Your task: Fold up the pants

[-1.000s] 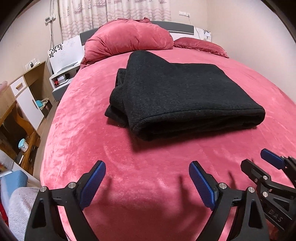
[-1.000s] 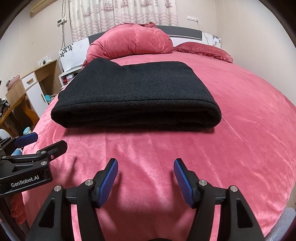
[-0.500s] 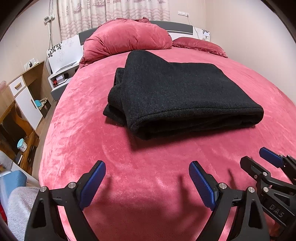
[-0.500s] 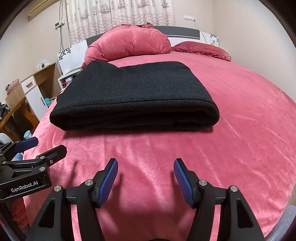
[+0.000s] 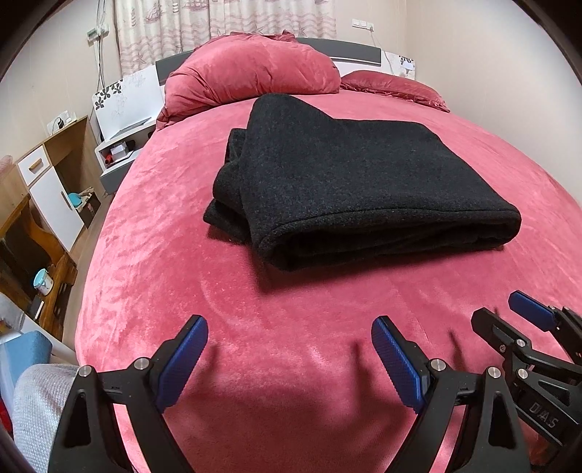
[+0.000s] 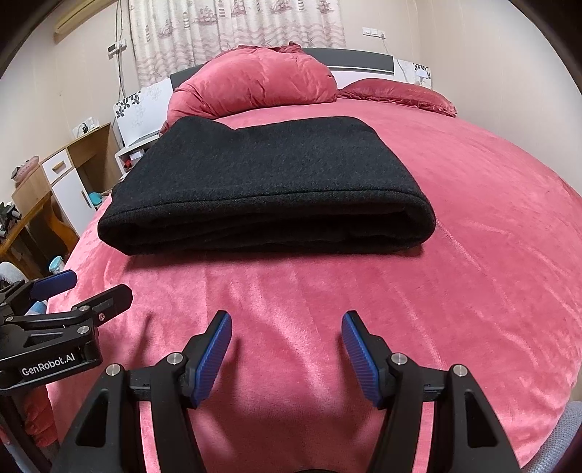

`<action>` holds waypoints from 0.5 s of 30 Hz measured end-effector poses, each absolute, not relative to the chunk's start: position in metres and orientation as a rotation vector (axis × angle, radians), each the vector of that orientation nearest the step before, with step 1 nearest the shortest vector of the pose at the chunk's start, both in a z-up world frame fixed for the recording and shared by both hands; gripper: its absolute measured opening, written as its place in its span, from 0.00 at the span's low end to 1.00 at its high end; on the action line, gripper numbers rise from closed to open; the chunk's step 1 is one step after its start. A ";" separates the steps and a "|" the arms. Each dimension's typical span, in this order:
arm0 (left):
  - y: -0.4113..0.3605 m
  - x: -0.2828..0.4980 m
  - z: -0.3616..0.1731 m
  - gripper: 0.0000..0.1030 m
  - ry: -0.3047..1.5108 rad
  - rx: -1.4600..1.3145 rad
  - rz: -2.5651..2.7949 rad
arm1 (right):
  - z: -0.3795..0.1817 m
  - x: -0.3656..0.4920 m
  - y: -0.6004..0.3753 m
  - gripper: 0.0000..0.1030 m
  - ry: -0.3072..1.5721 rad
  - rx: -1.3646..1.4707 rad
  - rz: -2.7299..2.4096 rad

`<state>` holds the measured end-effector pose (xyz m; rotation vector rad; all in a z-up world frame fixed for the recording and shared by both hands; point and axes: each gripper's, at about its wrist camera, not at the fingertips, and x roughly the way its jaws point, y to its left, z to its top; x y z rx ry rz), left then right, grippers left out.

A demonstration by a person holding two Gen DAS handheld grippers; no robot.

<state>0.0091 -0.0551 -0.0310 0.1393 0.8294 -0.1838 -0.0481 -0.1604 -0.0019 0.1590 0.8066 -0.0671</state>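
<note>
Black pants: folded into a thick rectangular stack, lying on the middle of the bed, rounded fold edge toward the cameras. In the left wrist view a lower layer sticks out at the stack's left side; its far edge is hidden by the stack's own bulk.

Bed: pink plush cover; a large pink pillow and a flatter one at the headboard.

Left hand-held gripper: blue ribbed pads wide apart, nothing between them, above bare cover near the stack and clear of it. Seen from the right wrist view, its body carries white lettering, "GenRobot.AI".

Right hand-held gripper: pads apart, narrower than the left, nothing between them, over bare cover in front of the fold edge. In the left wrist view it is cut off at the frame's right edge; its body shows the letters "DAS", the rest not readable.

Wooden cabinet: left of the bed, white door and drawer; small items on and below it too small to identify.

Curtain: printed pattern, details unclear.
</note>
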 end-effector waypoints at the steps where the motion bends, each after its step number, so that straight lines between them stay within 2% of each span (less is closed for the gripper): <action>1: -0.055 0.009 -0.031 0.89 0.828 0.141 -0.183 | -0.002 -0.048 -0.160 0.62 0.807 0.160 -0.066; 15: -0.054 0.010 -0.032 0.89 0.835 0.136 -0.190 | -0.003 -0.046 -0.156 0.62 0.807 0.166 -0.064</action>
